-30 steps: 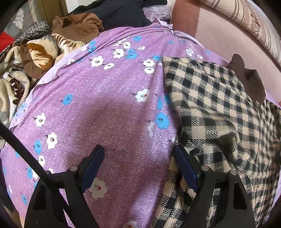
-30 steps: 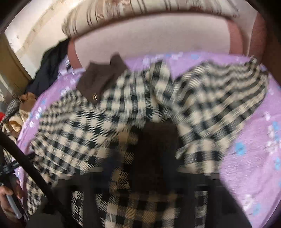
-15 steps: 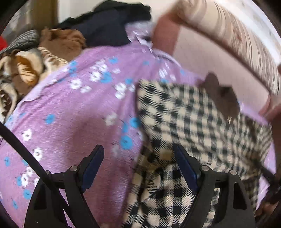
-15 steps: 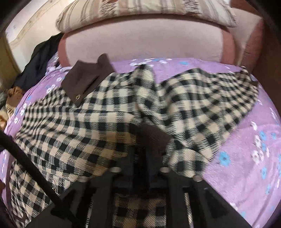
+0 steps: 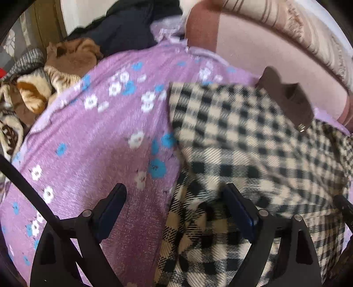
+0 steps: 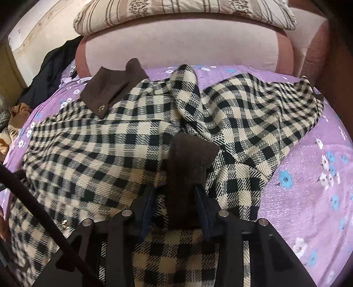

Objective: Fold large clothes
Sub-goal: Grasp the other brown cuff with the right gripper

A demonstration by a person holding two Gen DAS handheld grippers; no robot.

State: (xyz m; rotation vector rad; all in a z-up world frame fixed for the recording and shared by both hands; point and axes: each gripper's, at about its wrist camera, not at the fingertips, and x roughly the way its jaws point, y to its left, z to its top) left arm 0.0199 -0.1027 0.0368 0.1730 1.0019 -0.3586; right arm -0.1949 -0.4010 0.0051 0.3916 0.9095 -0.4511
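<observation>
Lying flat: 1 checked coat | 1 brown collar | 2 grippers

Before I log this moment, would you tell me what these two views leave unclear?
- Left wrist view: checked coat smeared by motion blur.
- Right wrist view: whether the right gripper, jaws just opening, presses the brown cuff between them; cloth hides the pads.
- Right wrist view: the coat's hem, behind the gripper body.

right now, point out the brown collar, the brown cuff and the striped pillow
brown collar (image 6: 110, 88): right wrist view, on its flat middle.
brown cuff (image 6: 189, 159): right wrist view, on the cuff's upper part.
striped pillow (image 6: 176, 13): right wrist view, on its front face.
</observation>
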